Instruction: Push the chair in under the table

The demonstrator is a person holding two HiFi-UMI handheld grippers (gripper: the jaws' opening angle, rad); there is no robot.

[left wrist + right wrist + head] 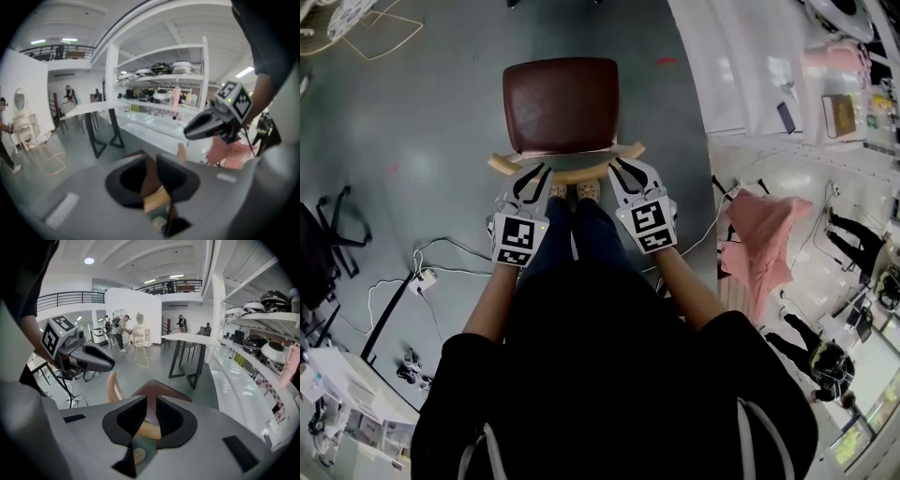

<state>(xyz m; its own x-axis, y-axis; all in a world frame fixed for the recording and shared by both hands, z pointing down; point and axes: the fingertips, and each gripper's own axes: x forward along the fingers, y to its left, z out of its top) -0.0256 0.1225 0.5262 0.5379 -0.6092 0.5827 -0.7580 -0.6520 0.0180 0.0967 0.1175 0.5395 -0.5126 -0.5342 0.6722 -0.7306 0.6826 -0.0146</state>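
Note:
The chair has a dark brown seat (561, 103) and a curved wooden backrest (567, 169), and it stands on the grey floor just in front of the person's feet. My left gripper (542, 173) hovers over the left part of the backrest, its jaws a narrow slit apart with nothing between them. My right gripper (617, 169) is over the right part, shut and empty. Through each gripper's jaws I see the backrest (157, 199) (150, 430) and the seat beyond. A white table on black legs (96, 110) (187, 339) stands further ahead.
A long white shelf unit (750, 66) runs along the right. A pink cloth (764, 239) hangs at the right beside the person. Cables and a power strip (422, 281) lie on the floor at the left, near a black chair (323, 244). People stand far back (123, 331).

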